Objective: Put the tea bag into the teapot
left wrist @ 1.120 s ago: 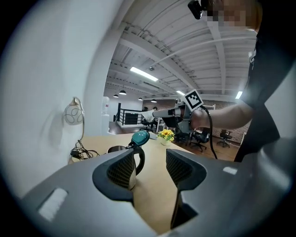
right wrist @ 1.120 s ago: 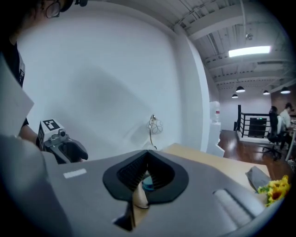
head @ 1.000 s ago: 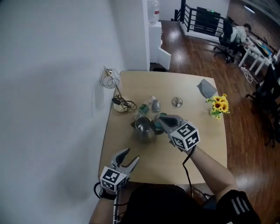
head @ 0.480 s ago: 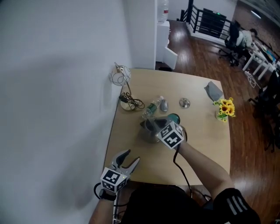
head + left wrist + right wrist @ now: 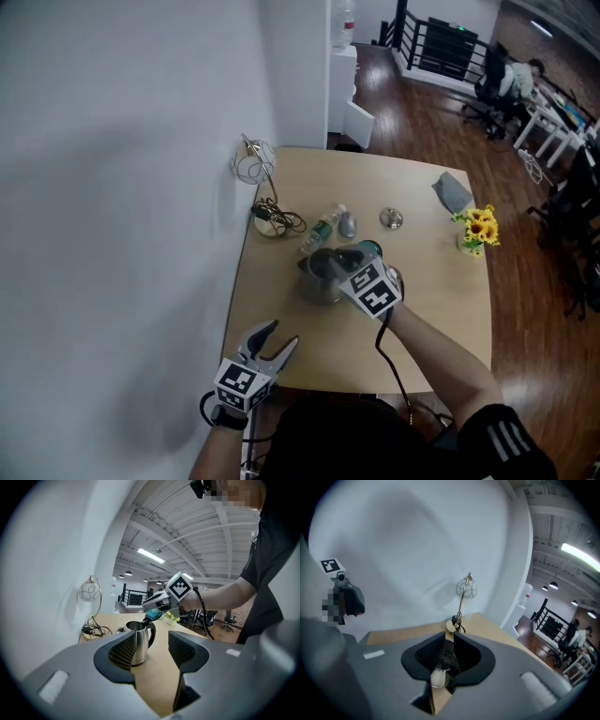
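A steel teapot shaped like a kettle (image 5: 317,281) stands mid-table, its teal lid (image 5: 368,250) hinged up. My right gripper (image 5: 339,265) hovers right over the pot's mouth, tips pointing down into it. Its jaws are opening, with a narrow gap between them. Through that gap the right gripper view shows the steel pot (image 5: 439,678) below. I cannot make out a tea bag between the pads or anywhere else. My left gripper (image 5: 272,339) rests low at the table's near left edge, open and empty. It looks across at the pot (image 5: 137,641) and at the right gripper (image 5: 152,603).
A wire-globe lamp (image 5: 253,159) and a coiled cable (image 5: 277,222) sit by the wall at the left. A plastic bottle (image 5: 319,230) lies behind the pot, with a small metal knob (image 5: 391,219) beyond. Sunflowers (image 5: 475,228) and a grey cloth (image 5: 452,192) occupy the far right corner.
My right gripper has swung left from beside the pot's handle to directly above its mouth. The left gripper has stayed still.
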A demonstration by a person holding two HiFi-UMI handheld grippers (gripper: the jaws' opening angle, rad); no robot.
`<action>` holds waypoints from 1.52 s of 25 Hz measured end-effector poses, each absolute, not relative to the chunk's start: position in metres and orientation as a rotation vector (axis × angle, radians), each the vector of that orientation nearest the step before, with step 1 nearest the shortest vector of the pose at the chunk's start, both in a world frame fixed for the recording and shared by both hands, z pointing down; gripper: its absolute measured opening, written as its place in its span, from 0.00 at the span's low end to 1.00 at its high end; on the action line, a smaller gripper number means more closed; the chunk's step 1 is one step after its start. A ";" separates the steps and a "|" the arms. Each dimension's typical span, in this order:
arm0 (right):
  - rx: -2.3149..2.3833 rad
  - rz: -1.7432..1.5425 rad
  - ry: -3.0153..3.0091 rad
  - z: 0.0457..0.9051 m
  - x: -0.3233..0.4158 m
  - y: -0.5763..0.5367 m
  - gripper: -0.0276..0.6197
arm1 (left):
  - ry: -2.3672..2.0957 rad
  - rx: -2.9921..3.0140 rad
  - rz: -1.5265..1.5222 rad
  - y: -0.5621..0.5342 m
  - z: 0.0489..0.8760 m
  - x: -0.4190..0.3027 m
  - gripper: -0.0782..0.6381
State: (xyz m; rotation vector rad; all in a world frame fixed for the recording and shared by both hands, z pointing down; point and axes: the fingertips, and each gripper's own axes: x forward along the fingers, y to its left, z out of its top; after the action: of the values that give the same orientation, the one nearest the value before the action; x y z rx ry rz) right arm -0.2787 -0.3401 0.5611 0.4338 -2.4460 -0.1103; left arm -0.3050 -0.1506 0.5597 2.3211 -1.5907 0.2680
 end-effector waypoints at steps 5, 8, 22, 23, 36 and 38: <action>0.471 -0.114 -2.578 0.505 -0.252 -0.329 0.14 | -1.599 2.365 0.271 -0.156 0.542 -0.295 0.41; 0.490 -0.118 -2.654 0.475 -0.224 -0.320 0.14 | -1.606 2.400 0.271 -0.163 0.529 -0.283 0.40; 0.509 0.160 -2.789 0.492 -0.032 -0.242 0.12 | -1.570 2.402 0.315 -0.147 0.530 -0.159 0.41; 0.504 0.197 -2.790 0.501 -0.021 -0.234 0.12 | -1.566 2.398 0.324 -0.141 0.534 -0.151 0.41; 0.633 0.504 -2.826 0.512 0.053 -0.117 0.11 | -1.416 2.521 0.337 -0.056 0.532 -0.080 0.41; 0.677 0.534 -2.840 0.509 0.053 -0.094 0.11 | -1.379 2.559 0.339 -0.032 0.530 -0.077 0.41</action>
State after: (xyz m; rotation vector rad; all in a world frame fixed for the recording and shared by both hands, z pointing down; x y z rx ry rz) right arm 0.0532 -0.0942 0.5093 0.6775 -2.8403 0.5340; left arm -0.0765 -0.0323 0.5301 2.5590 -1.3794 0.3393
